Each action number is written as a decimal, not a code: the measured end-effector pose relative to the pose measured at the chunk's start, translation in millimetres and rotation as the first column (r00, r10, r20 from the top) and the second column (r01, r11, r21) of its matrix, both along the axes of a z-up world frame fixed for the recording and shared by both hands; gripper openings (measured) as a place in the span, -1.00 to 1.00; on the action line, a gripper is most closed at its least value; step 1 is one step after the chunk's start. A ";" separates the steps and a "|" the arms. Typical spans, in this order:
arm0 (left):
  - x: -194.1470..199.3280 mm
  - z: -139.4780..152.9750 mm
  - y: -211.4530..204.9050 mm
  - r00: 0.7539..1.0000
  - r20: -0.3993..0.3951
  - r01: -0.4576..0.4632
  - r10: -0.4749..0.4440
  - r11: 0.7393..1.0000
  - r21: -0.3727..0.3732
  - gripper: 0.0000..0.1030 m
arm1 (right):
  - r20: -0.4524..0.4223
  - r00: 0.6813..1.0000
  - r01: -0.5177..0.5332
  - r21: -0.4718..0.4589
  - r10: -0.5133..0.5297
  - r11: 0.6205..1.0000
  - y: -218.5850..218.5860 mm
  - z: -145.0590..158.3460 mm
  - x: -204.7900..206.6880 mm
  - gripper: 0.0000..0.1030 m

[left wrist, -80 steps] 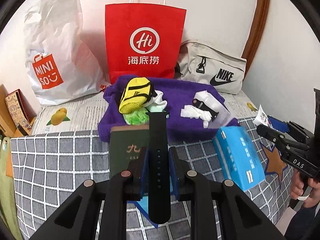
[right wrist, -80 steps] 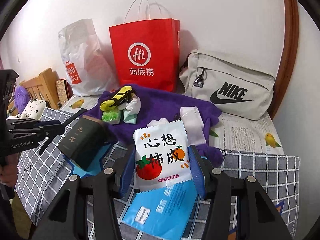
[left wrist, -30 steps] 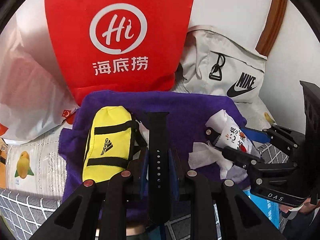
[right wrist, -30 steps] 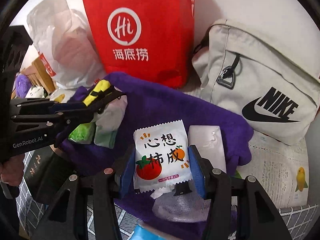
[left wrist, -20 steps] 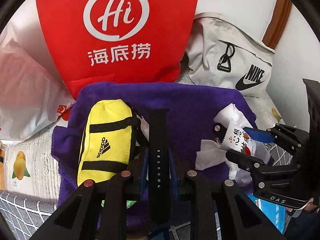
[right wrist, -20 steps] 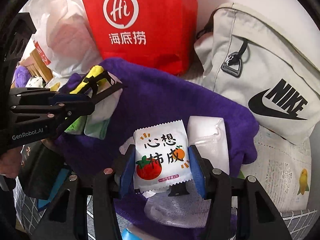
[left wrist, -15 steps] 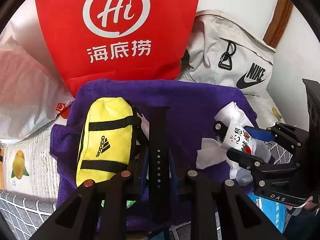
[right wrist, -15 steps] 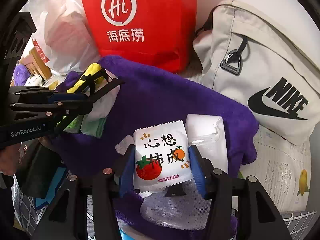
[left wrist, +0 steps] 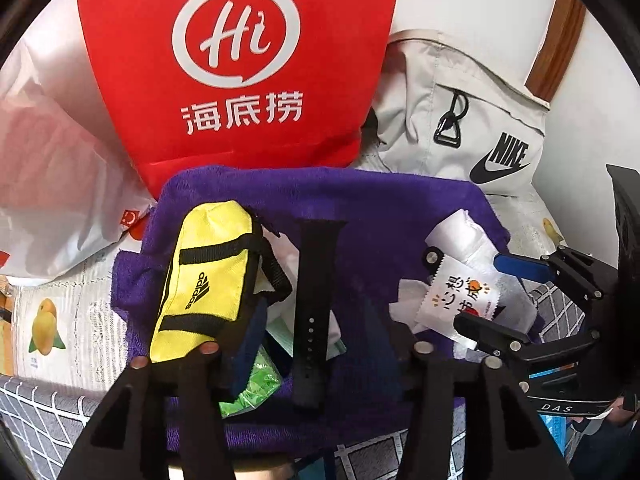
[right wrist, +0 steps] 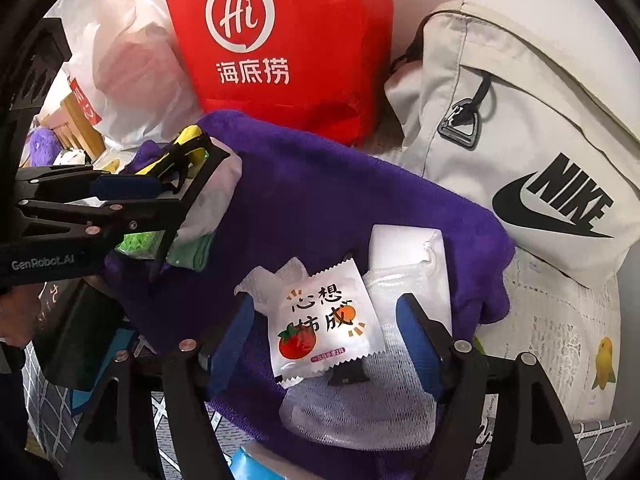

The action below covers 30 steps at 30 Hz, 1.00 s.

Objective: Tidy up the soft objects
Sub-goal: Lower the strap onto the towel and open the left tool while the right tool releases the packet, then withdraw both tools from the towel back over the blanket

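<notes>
A purple towel (left wrist: 400, 216) is spread on the bed with soft things on it. In the left wrist view a black watch strap (left wrist: 314, 308) lies flat on the towel between the pads of my left gripper (left wrist: 316, 344); its jaws are opening and neither pad touches the strap. A yellow Adidas pouch (left wrist: 204, 276) lies left of the strap. In the right wrist view a white snack packet (right wrist: 324, 324) with a tomato print rests on the towel (right wrist: 320, 200). My right gripper (right wrist: 324, 336) stands around the packet with its jaws opening, blue pads clear of both edges.
A red paper bag (left wrist: 240, 60), a grey Nike bag (left wrist: 460, 120) and a white plastic bag (left wrist: 52, 160) stand behind the towel. A white mesh pouch (right wrist: 360, 408) and a white sachet (right wrist: 400, 248) lie by the packet. Green packets (left wrist: 252, 388) sit under the pouch.
Both grippers have spread their jaws. The watch strap and the snack packet, held before, now lie loose on the purple towel.
</notes>
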<state>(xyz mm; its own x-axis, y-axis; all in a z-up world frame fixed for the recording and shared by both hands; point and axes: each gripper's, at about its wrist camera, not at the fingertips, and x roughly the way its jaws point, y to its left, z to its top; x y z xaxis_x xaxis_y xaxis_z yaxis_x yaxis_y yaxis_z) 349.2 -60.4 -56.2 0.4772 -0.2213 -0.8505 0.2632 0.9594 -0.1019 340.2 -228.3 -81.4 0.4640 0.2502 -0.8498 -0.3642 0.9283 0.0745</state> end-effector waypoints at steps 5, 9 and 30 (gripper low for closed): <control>-9.4 10.7 2.0 1.000 0.010 -0.010 0.010 1.000 0.004 0.22 | 0.018 1.000 0.019 0.006 -0.020 1.000 -4.7 11.6 -8.4 0.42; -22.8 20.7 2.4 0.999 0.035 -0.023 0.021 0.999 0.049 0.32 | 0.047 0.998 0.040 -0.016 -0.039 0.999 -4.9 23.6 -20.8 0.48; -160.4 71.2 41.7 0.992 0.105 -0.083 0.077 0.995 0.058 0.76 | 0.167 0.968 0.188 0.015 -0.188 0.982 1.3 95.5 -161.6 0.92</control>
